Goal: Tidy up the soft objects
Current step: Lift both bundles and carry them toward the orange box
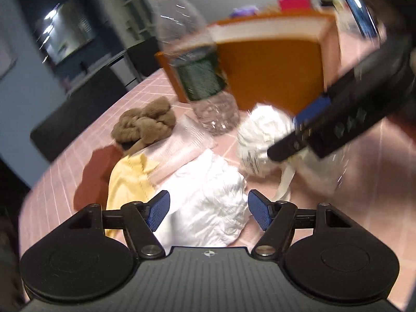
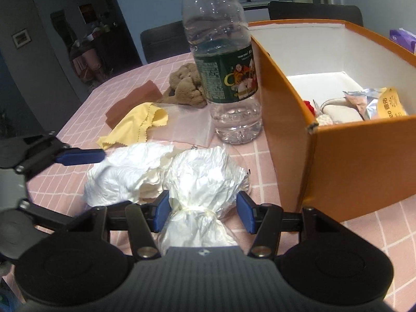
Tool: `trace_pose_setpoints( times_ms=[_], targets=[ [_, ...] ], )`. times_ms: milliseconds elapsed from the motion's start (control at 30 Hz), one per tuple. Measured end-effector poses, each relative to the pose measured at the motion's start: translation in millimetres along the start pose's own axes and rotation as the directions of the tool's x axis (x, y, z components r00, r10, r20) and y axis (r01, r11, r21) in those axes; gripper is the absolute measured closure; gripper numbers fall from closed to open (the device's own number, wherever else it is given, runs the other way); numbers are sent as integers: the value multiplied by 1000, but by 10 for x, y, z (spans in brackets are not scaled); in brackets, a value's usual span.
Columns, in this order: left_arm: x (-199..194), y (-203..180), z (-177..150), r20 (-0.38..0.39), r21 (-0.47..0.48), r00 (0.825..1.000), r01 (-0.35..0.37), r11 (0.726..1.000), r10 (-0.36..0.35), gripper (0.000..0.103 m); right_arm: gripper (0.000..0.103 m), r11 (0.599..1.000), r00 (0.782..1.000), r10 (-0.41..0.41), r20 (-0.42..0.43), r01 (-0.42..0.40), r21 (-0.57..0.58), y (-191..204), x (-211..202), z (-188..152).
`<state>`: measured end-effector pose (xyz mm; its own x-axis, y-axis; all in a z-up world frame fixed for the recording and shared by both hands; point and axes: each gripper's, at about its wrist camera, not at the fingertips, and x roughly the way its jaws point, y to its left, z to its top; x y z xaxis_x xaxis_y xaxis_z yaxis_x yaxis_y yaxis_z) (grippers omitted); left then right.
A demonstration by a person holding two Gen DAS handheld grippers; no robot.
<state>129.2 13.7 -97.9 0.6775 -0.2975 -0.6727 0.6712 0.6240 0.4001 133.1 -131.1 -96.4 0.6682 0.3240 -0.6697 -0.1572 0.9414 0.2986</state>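
Right gripper (image 2: 202, 212) sits low over the tied bag (image 2: 205, 174), a white plastic bundle knotted at the neck; jaws straddle the neck, left pad looks to touch the plastic, right pad shows a gap, so grip not confirmed — likely lining up on the knot since that's the firmest spot. Left gripper (image 1: 208, 209) is wide, nothing pinched, crumpled white bag (image 1: 208, 208) lying loose below and between the pads; probably set down or about to be taken. Both bags rest touching each other on the pink checked tablecloth (image 2: 364, 247). Just past them, yellow cloth (image 2: 135, 124) lies flat, partly over a brown-red cloth (image 2: 130, 101), with a clear flat pouch (image 2: 187, 122) beside it. Water bottle (image 2: 223, 65) stands upright between the soft things and the box, a knock-over risk on any carry. Brown plush (image 2: 187, 85) sits behind the bottle. Orange box (image 2: 338, 143) is open to the right, already holding snack packets and small items, so likely the drop spot. Most soft items are not yet in it.
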Motion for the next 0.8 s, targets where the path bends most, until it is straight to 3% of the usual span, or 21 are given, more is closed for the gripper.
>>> trace_pose_setpoints(
  times_ms=[67,200,300,367,400,467,567,800],
  targets=[
    [144,29,3,-32,12,999,31,999,-31,22,47,1000,1000,-5,4,5,5,12,0,-3],
    [320,166,-12,-50,-87,997,61,994,-65,22,46,1000,1000,-17,13,17,-3,51,15,-25],
    [377,247,-15,-49,-184,995,77,980,-87,33,52,999,1000,13,-27,-12,37,33,98,-72],
    [382,275,-11,-50,-231,994,85,969,-99,46,53,999,1000,11,-17,-11,38,40,106,-113],
    [379,269,-16,-50,-234,995,77,969,-91,49,53,1000,1000,9,-12,-8,29,55,99,-119],
    [368,265,-15,-56,-250,996,47,967,-63,66,55,1000,1000,11,-11,-10,25,59,92,-119],
    [351,245,-30,-59,-275,998,2,961,-19,77,58,1000,1000,12,-7,-12,17,64,69,-117],
    [22,227,-25,-4,-358,999,-49,932,51,82,59,1000,1000,28,6,-28,5,104,-65,-146]
  ],
)
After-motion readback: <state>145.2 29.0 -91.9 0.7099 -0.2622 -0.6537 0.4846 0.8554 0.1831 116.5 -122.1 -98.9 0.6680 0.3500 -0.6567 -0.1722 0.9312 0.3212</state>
